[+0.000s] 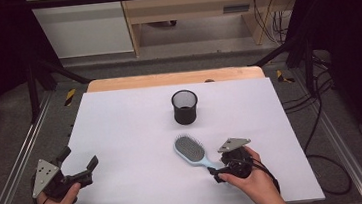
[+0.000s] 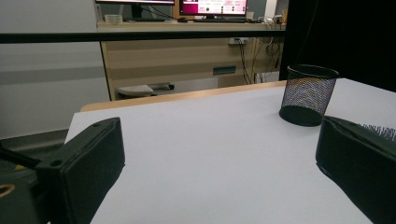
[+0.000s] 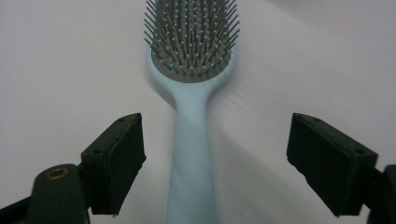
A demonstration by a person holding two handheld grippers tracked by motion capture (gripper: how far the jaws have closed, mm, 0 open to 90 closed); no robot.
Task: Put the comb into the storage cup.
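A light blue hairbrush [image 1: 190, 150] lies bristles up on the white sheet [image 1: 131, 132], its handle [image 3: 191, 154] pointing toward the near right. My right gripper [image 1: 216, 171] is at the handle's end, low over the sheet. In the right gripper view the right gripper [image 3: 217, 135] is open, with the handle running between the jaws and a gap on each side. A black mesh cup [image 1: 185, 106] stands upright beyond the brush. My left gripper [image 1: 80, 159] rests at the near left, open and empty. The left gripper view shows the left gripper [image 2: 219, 140] facing the cup [image 2: 308, 95].
The wooden table edge [image 1: 174, 78] shows past the sheet's far side. Metal rails [image 1: 19, 163] run along both sides of the table. Cables [image 1: 321, 118] hang at the right. A desk with monitors [image 2: 212, 7] stands beyond the table.
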